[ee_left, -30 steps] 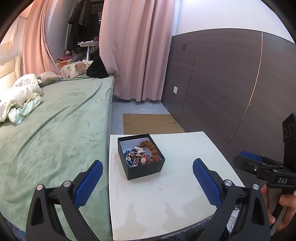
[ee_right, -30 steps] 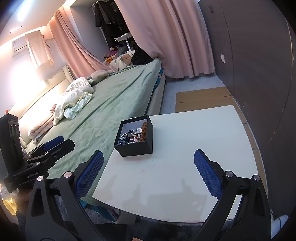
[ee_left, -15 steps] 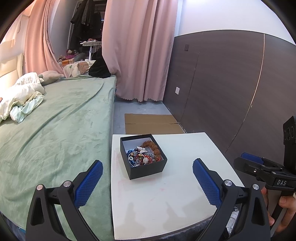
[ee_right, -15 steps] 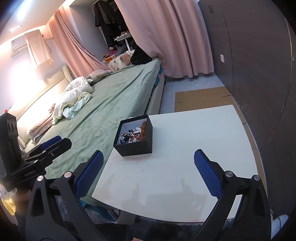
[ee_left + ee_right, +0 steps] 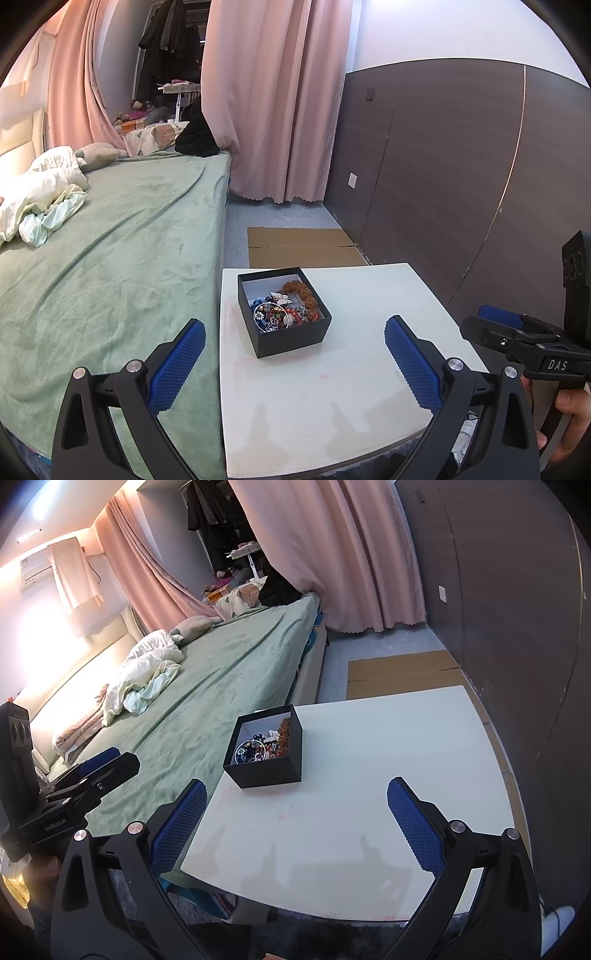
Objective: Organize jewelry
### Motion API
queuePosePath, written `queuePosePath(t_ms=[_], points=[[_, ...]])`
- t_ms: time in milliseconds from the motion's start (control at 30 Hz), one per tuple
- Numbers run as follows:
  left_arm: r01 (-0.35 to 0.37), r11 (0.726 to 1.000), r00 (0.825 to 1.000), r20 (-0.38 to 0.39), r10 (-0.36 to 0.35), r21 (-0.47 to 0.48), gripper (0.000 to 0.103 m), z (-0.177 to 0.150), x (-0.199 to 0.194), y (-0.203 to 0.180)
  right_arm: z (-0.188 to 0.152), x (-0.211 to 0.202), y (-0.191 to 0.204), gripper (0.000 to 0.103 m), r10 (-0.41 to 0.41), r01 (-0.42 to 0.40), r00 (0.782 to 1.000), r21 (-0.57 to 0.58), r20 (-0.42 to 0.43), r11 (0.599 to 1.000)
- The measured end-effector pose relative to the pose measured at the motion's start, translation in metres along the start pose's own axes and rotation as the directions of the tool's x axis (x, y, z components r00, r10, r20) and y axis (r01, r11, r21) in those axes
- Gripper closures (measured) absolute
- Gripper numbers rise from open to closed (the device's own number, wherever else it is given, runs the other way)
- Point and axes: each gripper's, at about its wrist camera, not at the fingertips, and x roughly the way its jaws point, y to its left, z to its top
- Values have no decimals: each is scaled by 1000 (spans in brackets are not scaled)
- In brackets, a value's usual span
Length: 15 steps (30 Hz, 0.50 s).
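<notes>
A black open box [image 5: 291, 339] [image 5: 266, 771] sits on the white table [image 5: 332, 398] [image 5: 351, 812] near its left edge. A tangle of jewelry [image 5: 284, 312] [image 5: 264, 747] fills it: brown bead bracelets, blue and red beads, a silver bangle. My left gripper [image 5: 293, 356] hovers open in front of the box, nothing between its blue pads. My right gripper [image 5: 295, 829] is also open and empty over the table's near side; from the left wrist view it appears at the right edge [image 5: 517, 328], held by a hand.
A bed with a green blanket [image 5: 110, 258] butts against the table's left side, with crumpled white bedding [image 5: 37, 192] on it. A dark panelled wall [image 5: 461, 166] runs along the right. Flat cardboard [image 5: 303, 245] lies on the floor beyond the table, before pink curtains [image 5: 273, 110].
The left wrist view has drifted slightly rightward and forward, so the box sits a little nearer the centre. Both grippers stay open and the box has not moved.
</notes>
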Motion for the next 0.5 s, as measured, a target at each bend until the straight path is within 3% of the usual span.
queuePosePath(t_ms=[500], points=[[15, 1000, 1000, -26, -15, 4, 9, 0, 3, -2, -5, 4, 1, 5, -6, 6, 1000, -2, -10, 1000]])
